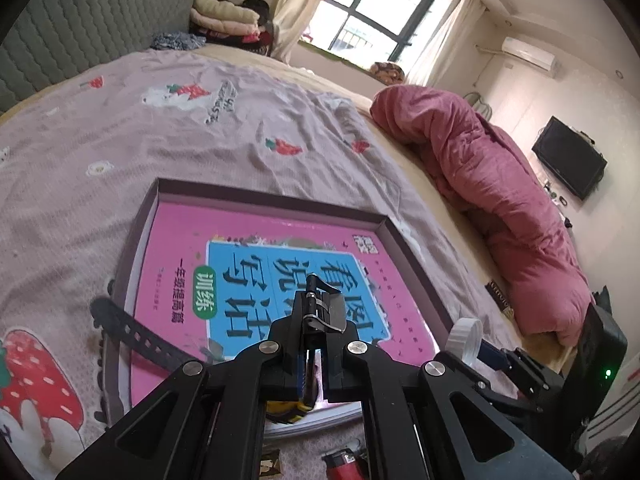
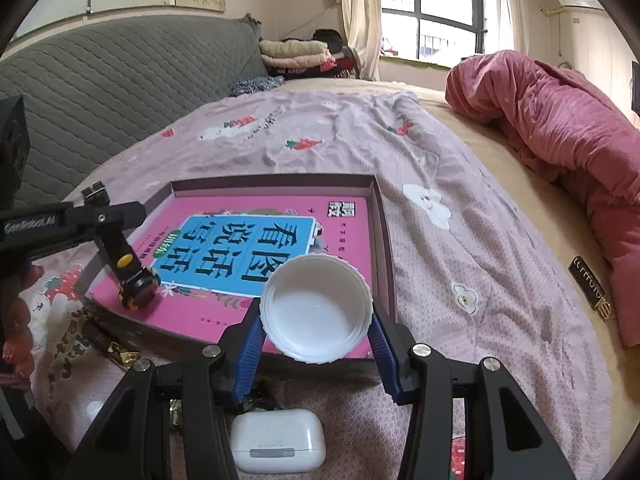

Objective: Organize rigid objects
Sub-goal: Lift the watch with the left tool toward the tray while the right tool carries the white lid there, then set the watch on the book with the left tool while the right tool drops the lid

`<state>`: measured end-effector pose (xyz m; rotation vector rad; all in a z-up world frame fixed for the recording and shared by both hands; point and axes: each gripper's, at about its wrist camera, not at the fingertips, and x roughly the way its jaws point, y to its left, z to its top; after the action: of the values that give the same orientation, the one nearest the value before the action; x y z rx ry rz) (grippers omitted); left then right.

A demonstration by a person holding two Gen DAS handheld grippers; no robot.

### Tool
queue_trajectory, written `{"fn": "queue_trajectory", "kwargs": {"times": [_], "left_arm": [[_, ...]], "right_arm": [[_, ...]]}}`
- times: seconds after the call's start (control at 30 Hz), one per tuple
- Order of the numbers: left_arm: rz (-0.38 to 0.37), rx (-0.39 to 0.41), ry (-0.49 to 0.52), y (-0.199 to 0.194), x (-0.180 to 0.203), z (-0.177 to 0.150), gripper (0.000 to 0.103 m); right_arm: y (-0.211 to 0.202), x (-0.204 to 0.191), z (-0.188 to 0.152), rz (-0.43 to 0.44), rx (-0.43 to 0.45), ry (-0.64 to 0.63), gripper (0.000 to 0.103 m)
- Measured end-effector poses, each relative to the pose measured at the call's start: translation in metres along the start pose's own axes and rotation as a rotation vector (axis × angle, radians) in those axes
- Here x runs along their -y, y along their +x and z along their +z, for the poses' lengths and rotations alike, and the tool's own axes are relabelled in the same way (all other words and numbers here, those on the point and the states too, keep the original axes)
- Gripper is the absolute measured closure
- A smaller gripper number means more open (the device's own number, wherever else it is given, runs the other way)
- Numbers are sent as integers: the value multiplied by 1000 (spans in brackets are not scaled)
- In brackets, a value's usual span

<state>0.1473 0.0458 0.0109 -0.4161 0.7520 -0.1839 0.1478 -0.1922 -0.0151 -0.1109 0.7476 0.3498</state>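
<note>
Gripping a white lid (image 2: 316, 312) by its ribbed rim, the right gripper (image 2: 316, 326) hangs over the near edge of the shallow box (image 2: 382, 236), which lies on the bed (image 2: 460, 264) with a pink book (image 2: 224, 316) inside. The left gripper (image 1: 316, 320) is clenched on a small black-and-yellow tool (image 2: 138, 286) above the box's near left corner. A white earbud case (image 2: 278, 446) sits on the bedspread just before the box.

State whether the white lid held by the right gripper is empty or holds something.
Empty. The white lid, clamped in the right gripper, faces the camera; its inside shows only bare white plastic.
</note>
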Motion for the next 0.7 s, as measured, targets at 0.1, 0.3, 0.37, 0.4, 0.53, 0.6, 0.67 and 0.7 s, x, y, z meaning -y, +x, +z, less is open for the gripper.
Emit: {"fn": "queue_trajectory", "kwargs": {"times": [0.1,0.3,0.37,0.4,0.53,0.6,0.67,0.7], "left_arm": [[1,-2,-16,3,-5,-1,98],[5,10,-38,3,-13,0,96],[7,10,-48,4,-16,0,95],[12,9,-50,5,-17,1,94],[19,2,-67,7,-22,3,91],[27,0,-67,7,-22,4,86],[26,0,-68,6,-22,4,84],[31,2,-65,6,-22,4,83]], "right_arm": [[3,1,-1,-3,-12,3,53],[11,3,0,-11,-23,1,53],[16,4,0,-21,-32,-5,53],[16,3,0,-23,-36,-8,53],[22,2,0,-26,-51,-13,53],[23,0,1,-32,-52,-24,53],[23,0,1,-28,-54,-18,53],[23,1,1,-24,-55,-15,53]]}}
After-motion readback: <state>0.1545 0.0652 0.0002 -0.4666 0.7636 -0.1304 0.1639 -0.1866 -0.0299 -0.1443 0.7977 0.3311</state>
